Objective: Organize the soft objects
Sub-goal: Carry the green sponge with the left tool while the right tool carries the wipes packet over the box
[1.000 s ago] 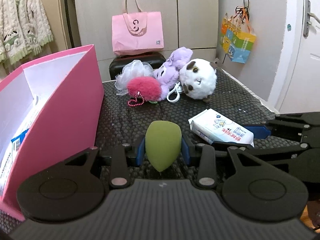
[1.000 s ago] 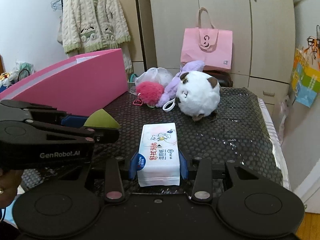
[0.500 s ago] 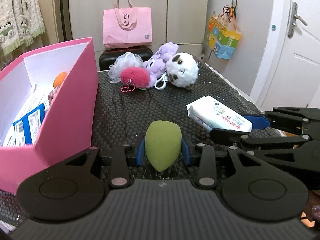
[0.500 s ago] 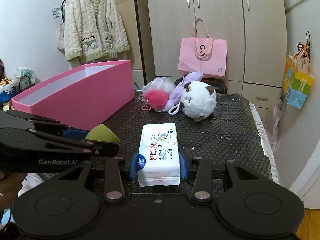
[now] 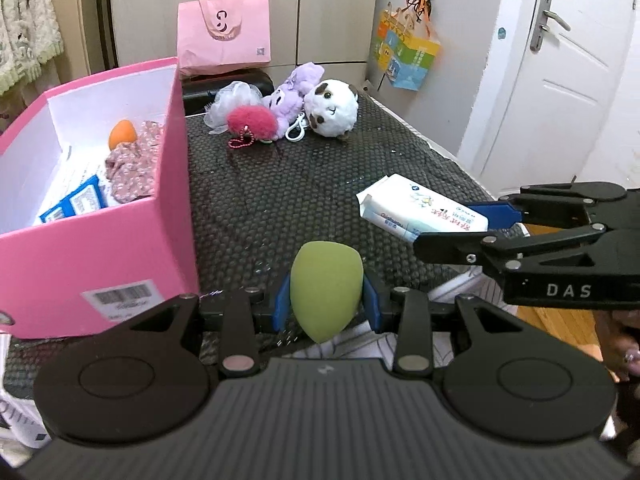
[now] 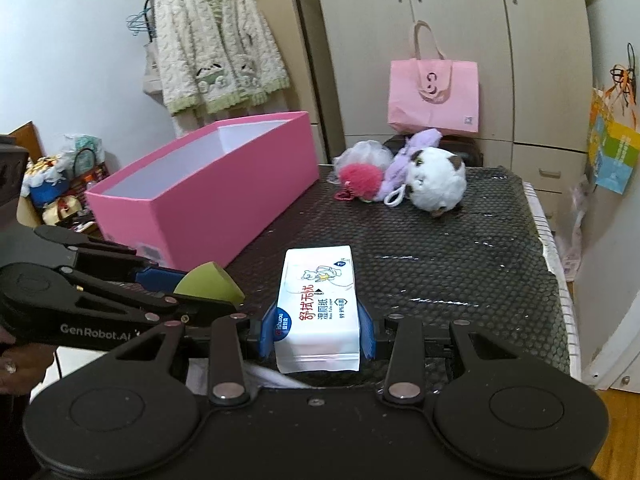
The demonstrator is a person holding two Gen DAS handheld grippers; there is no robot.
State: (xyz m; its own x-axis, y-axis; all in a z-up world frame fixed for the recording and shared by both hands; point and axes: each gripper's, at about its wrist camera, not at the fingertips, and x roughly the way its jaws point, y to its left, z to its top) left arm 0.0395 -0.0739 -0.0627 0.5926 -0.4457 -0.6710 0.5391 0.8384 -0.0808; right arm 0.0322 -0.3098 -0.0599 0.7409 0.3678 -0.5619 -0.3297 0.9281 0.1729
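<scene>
Green sponge clamped in left gripper; right gripper clamps wipes pack, seemingly above table.

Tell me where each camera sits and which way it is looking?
Left wrist: rides on the left tongs, looking forward over the green sponge to the pink box; the right tongs and some fingers show.
Right wrist: rides on the right tongs, looking over the wipes pack to the wardrobe; the left tongs show.
Both share the plush toys and box.
</scene>
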